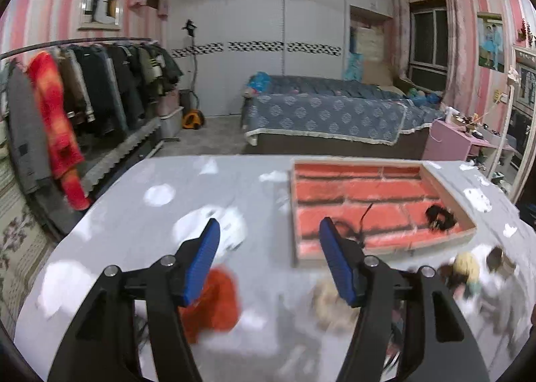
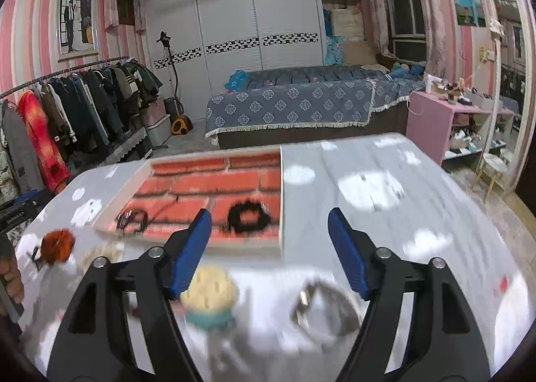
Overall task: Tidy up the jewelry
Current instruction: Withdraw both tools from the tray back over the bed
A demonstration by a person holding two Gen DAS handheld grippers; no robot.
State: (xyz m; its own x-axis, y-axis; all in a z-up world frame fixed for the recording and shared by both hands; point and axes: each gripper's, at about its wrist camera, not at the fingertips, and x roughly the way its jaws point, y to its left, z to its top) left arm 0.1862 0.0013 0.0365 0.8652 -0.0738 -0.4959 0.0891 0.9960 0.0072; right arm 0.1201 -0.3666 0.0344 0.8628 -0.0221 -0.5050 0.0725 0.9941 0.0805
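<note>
Tools (image 1: 269,231) (image 2: 269,223) gape over tray (image 2: 207,244) holding black scrunchie (image 2: 248,216) and cord (image 2: 132,219).

Grey cloud-print table (image 2: 385,161): brick-lined tray (image 2: 207,181), orange scrunchie (image 2: 57,245).

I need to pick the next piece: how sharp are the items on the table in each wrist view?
Left wrist view: the red scrunchie and the near pieces are smeared; the tray is only softer. Right wrist view: the yellow piece and the metal ring are blurred streaks, the black scrunchie readable; the far room is sharp.
</note>
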